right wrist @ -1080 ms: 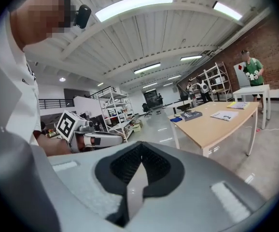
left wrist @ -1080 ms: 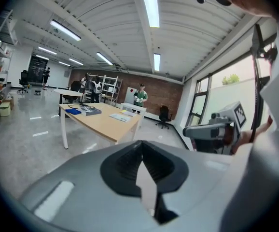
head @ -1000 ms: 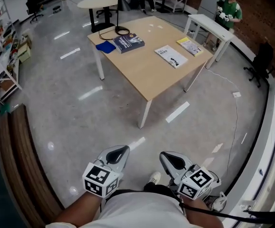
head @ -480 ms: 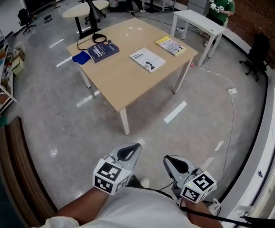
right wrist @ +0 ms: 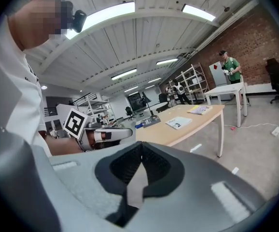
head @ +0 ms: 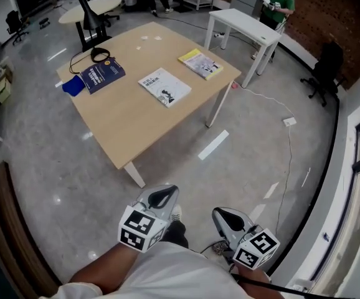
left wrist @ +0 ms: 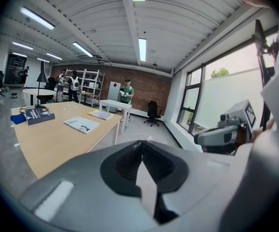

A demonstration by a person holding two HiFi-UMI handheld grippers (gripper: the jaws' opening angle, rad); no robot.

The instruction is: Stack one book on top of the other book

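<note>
Left tool (head: 157,199) and right tool (head: 227,216), both closed and empty, hang well short of the counter (head: 130,120) where a thick blue book (head: 102,75) and a thin white book (head: 164,86) lie flat, apart; the white one looks light, floppy, best pinched at its spine edge.

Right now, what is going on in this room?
A person holds the left gripper and the right gripper, both shut and empty, low in front of the body, some way from the wooden table. On it the dark blue book, the white book and the yellow book lie apart; nothing is stacked yet.
</note>
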